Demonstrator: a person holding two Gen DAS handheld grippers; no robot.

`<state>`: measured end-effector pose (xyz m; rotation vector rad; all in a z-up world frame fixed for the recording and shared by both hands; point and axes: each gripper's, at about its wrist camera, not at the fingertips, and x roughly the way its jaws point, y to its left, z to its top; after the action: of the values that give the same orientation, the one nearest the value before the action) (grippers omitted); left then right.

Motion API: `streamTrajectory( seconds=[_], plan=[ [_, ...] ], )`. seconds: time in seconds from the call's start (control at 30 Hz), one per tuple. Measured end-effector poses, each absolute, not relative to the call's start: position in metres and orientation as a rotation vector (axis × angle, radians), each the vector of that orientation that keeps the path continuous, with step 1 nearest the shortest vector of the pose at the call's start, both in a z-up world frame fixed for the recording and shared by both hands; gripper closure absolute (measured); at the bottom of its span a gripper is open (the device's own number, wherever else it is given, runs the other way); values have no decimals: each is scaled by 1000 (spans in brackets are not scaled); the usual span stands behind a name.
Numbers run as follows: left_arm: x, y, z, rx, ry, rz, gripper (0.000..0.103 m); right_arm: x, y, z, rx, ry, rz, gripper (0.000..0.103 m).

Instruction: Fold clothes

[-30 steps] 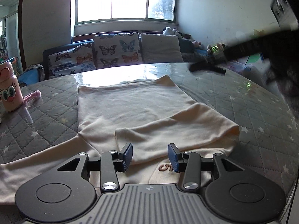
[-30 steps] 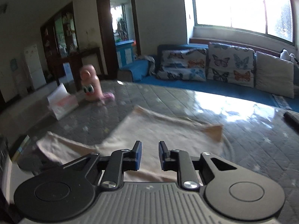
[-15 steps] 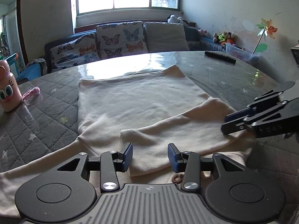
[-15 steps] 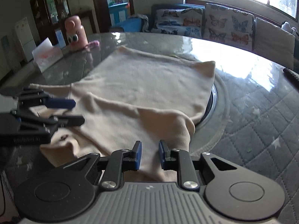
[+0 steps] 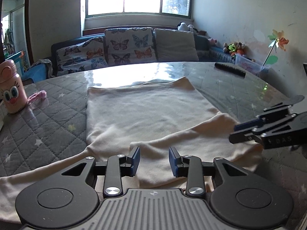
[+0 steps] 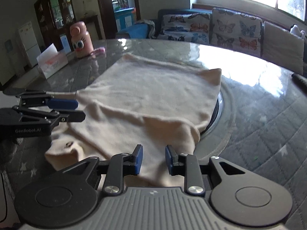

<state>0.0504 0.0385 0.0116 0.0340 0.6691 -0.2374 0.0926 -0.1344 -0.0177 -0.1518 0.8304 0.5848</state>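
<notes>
1. The left gripper (image 5: 154,160) is held with fingers spread, nothing between them, above the near edge of the cream garment (image 5: 145,113)
2. The right gripper (image 6: 153,158) is likewise spread, over the folded sleeve (image 6: 134,126)
3. The garment is laid flat on the quilted table (image 5: 48,118)
4. A pink bottle (image 5: 11,87) is seen further left, a butterfly-cushioned sofa (image 5: 126,48) beyond

Garment (image 5: 145,115): plain cream. Bench (image 5: 48,118) cover: grey, diamond-quilted, pale stars. Left tongs (image 5: 154,161) and right tongs (image 6: 152,158): black with blue pads. Bottle (image 5: 11,88): pink, cartoon face. Sofa cushions (image 5: 130,46): white, multicoloured butterflies.
</notes>
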Motion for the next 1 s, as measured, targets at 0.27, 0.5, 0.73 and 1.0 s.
streamTrajectory(
  seconds=[0.27, 0.5, 0.73, 1.0],
  plan=[
    [62, 33, -3, 40, 710, -247, 71, 110, -130, -15, -136, 781, 560, 78],
    [59, 41, -4, 43, 714, -231, 72, 118, -117, -32, -184, 808, 545, 78],
    [34, 67, 5, -5, 682, -170, 71, 100, -103, -25, -222, 777, 600, 77],
    [-1, 118, 13, -73, 662, -9, 69, 84, -67, -32, -286, 763, 680, 70]
  ],
)
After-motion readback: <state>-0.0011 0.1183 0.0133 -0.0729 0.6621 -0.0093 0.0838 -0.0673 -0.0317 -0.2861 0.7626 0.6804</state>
